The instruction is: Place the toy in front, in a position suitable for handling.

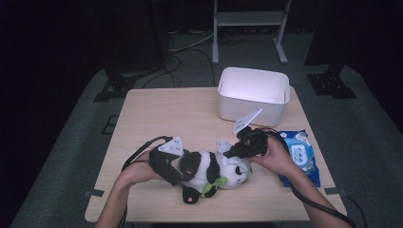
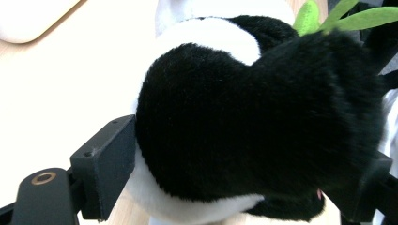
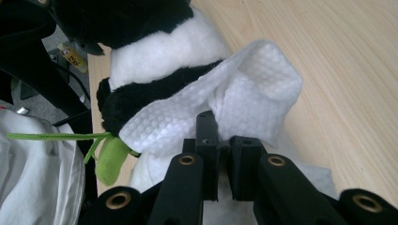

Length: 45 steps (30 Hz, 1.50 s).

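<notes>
Black-and-white plush panda toy (image 1: 209,171) lies on the pale wooden surface (image 1: 157,114), its dark rear clamped between the left tool's (image 2: 234,173) jaws. Right tool (image 3: 224,159) is pinched shut on a white waffle-textured wipe cloth (image 3: 234,98), pressed against the panda. Wiping seems underway; next, drag the cloth across the fur while the left holds firm.

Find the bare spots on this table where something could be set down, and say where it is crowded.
Free: the table's far left, beside the white bin, and the near strip in front of the toy panda. Crowded: the middle, where both grippers, left and right, meet the panda and white cloth, next to the wipes pack.
</notes>
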Available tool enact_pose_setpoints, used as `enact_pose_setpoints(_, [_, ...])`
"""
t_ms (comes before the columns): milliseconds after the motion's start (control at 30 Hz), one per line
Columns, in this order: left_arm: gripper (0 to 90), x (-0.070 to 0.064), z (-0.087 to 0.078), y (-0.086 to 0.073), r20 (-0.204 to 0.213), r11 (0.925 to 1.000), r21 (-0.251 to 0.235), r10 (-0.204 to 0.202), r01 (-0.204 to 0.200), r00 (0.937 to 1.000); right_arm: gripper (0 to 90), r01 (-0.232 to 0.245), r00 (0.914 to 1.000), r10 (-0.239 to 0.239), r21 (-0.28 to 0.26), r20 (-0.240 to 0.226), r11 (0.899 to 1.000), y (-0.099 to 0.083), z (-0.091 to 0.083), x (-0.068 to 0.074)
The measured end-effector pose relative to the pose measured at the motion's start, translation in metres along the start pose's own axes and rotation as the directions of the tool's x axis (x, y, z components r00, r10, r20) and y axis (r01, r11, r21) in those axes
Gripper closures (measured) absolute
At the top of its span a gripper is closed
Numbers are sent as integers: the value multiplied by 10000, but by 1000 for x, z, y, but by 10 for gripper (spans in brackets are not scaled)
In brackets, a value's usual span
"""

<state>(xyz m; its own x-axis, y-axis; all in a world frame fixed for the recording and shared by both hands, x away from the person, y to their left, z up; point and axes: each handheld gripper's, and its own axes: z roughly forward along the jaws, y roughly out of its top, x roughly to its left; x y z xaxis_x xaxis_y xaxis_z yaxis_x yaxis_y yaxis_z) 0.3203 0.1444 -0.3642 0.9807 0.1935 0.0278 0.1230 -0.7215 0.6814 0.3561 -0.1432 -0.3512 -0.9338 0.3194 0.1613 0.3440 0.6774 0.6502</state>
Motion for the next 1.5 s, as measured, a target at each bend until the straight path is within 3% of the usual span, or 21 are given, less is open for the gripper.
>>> enact_pose_setpoints(167, [133, -3, -16, 7, 167, 9998, -132, 124, -122, 9998, 834, 7, 10000, -8, -119, -74, 9999, -4, -1, 1])
enact_pose_setpoints(300, [133, -5, -30, 13, 443, 9974, -711, 96, -65, 9990, 833, 111, 9998, -112, -102, -137, 9999, -5, -1, 6])
enact_pose_setpoints(400, [133, -5, -35, 17, 397, 9979, -647, 104, -78, 9992, 834, 224, 9997, -224, -30, -71, 9997, -6, -2, 12])
enact_pose_setpoints(500, [133, -3, -33, 18, 557, 9982, -596, 23, 10, 9984, 834, 330, 9995, -330, 16, -14, 9995, -7, -2, 15])
enact_pose_setpoints(700, [133, 0, -31, 16, 1016, 9935, -1033, -369, 474, 9941, 834, 226, 9996, -226, -31, -175, 9997, -12, -3, 20])
enact_pose_setpoints(867, [134, 1, -33, 19, 890, 9942, -973, -364, 450, 9954, 835, 285, 9994, -286, -71, -198, 9996, -13, -2, 19])
enact_pose_setpoints(1033, [141, 6, -29, 17, 507, 9953, -612, -716, 747, 9961, 835, 393, 9989, -393, 10, -237, 9992, -14, -2, 22])
enact_pose_setpoints(1300, [140, 5, -8, 10, 1353, 9927, -407, -1069, 1134, 9850, 833, 494, 9982, -487, 196, -352, 9986, -11, -2, 29])
enact_pose_setpoints(1500, [140, 2, 2, 8, 1814, 9936, -296, -1017, 1088, 9781, 830, 1120, 9931, -1110, 255, -370, 9934, 7, 2, 41])
